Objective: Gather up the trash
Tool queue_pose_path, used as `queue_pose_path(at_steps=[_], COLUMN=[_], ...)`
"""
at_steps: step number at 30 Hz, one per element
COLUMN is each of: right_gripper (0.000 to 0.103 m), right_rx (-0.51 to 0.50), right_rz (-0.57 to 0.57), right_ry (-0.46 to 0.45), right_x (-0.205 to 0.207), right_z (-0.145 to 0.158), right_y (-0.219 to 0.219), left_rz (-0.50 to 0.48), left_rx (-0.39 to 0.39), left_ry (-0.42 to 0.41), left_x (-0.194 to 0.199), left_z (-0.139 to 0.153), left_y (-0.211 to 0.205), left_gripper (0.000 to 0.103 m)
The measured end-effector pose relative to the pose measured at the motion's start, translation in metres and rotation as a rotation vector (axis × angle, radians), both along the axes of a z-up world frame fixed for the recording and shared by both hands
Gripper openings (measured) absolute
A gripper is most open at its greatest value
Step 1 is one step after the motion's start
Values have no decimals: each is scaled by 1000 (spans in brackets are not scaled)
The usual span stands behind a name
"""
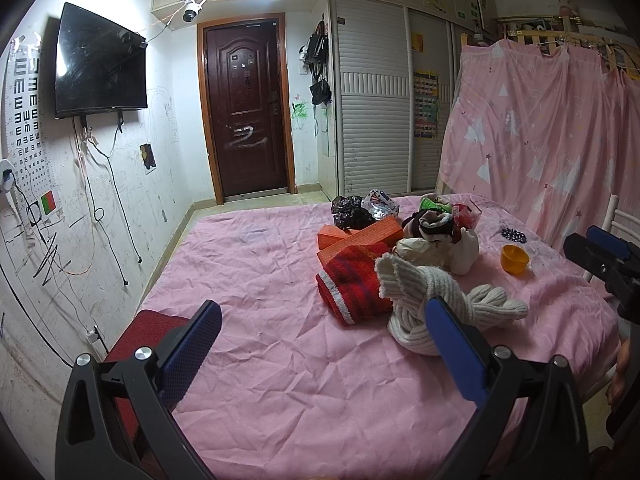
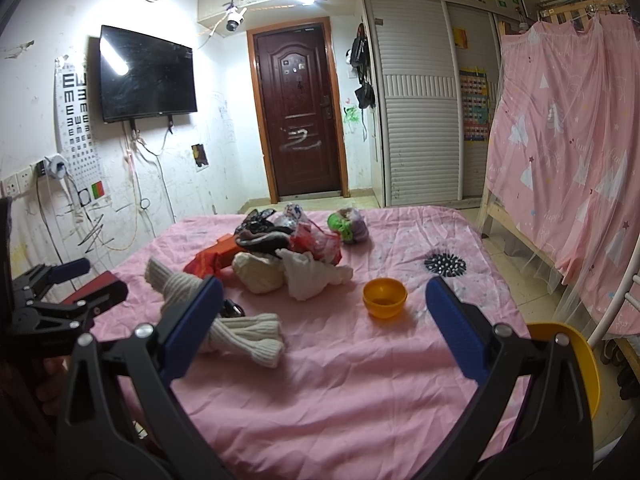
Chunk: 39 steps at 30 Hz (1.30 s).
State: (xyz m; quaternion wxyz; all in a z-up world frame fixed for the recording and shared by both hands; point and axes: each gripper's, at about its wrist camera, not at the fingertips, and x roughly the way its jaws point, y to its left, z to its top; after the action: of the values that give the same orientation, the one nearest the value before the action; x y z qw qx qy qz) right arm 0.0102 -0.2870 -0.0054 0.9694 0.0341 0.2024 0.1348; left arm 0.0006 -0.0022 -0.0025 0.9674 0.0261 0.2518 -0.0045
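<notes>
While both grippers, left (image 1: 323, 322) and right (image 2: 324, 300), are hovering spread and empty over the bed's (image 1: 260, 280) near edge, the crumpled black bag (image 1: 350, 211) is lying toward its far edge: probably light, soft, crushable; pinch a raised fold.

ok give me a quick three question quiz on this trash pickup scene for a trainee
1. True or false: both the left gripper and the right gripper are open and empty.
2. What colour is the small bowl on the pink sheet?
3. Which lies nearest the left gripper: A) black plastic bag B) cream knitted sock C) orange box?

Key: 1 true. 2 orange. 3 B.
</notes>
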Motion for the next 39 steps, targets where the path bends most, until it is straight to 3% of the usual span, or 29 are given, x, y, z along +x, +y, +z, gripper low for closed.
queue_pose_path(at_steps=[29,36,39], right_gripper=[97,97,97], right_rx=[0,-16,17], right_rz=[0,-14,-9], right_ry=[8,45,87], right_x=[2,13,25], right_z=[0,-8,-10], right_y=[0,-1,-9], left_rz=[-7,-148,-195], left_rx=[3,-71,-50], left_ry=[8,32,37], left_x=[0,2,5], left_z=[-5,-8,-13], left_y=[-4,-12,-26], left_gripper=[95,95,94])
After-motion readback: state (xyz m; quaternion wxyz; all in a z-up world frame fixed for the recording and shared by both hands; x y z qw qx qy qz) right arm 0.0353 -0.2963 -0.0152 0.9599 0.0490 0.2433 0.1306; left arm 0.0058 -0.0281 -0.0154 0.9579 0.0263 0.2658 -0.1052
